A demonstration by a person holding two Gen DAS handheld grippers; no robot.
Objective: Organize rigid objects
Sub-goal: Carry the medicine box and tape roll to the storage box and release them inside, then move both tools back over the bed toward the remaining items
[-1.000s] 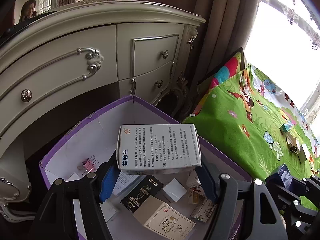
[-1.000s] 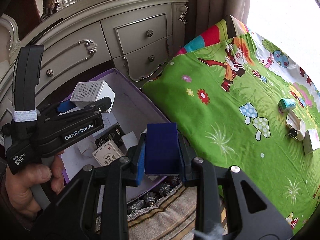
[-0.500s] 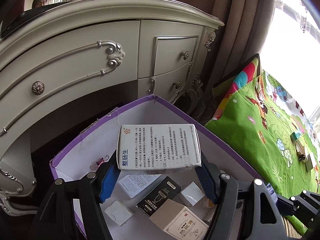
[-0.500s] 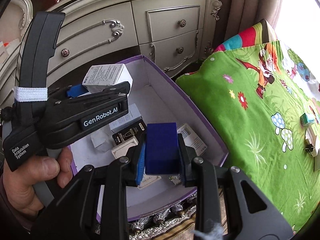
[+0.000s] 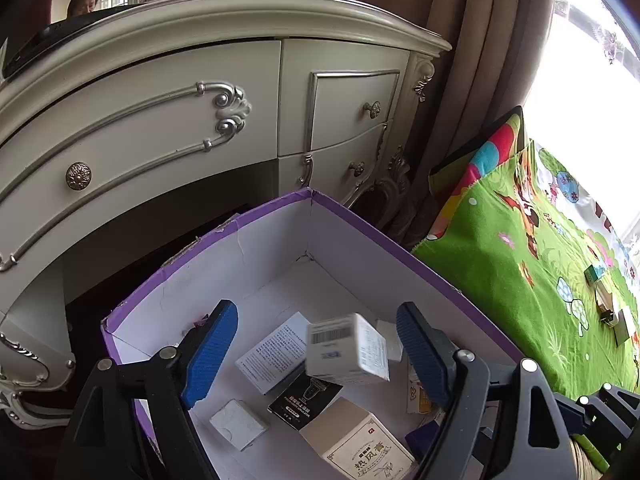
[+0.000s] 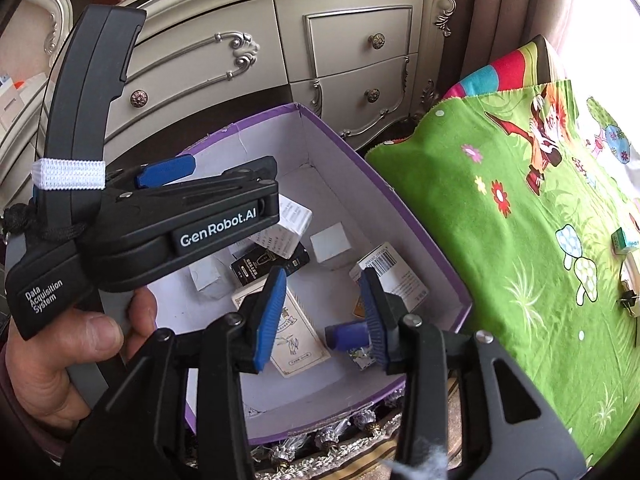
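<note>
Purple-rimmed cardboard box (image 5: 384, 232) with white inside walls sits in front of a cream dresser (image 5: 168, 120), beside a green cartoon-print mat (image 5: 532, 292). Left gripper (image 5: 316, 354) hovers over the box, jaws spread wide, nothing between the blue pads (image 5: 208, 352). White medicine carton (image 5: 346, 350) with a barcode face sits tilted and slightly blurred in the gap between the pads, touching neither (can't tell if it is resting on the pile or in the air). Below it in the box: a black razor-print carton (image 5: 304, 400), a white leaflet-text carton (image 5: 274, 352), a small white square box (image 5: 238, 424), and a beige carton with Chinese lettering (image 5: 360, 444).

Right gripper (image 6: 322, 320) is also over the box, near its front edge, jaws apart and holding nothing. Dark blue block (image 6: 348, 334) lies on the box floor just beyond its right pad, next to a white barcode carton (image 6: 390, 276). Small items (image 6: 626, 256) lie well apart on the mat's far right side (too small to identify). Person's hand (image 6: 60, 352) grips the left gripper's black handle.
</note>
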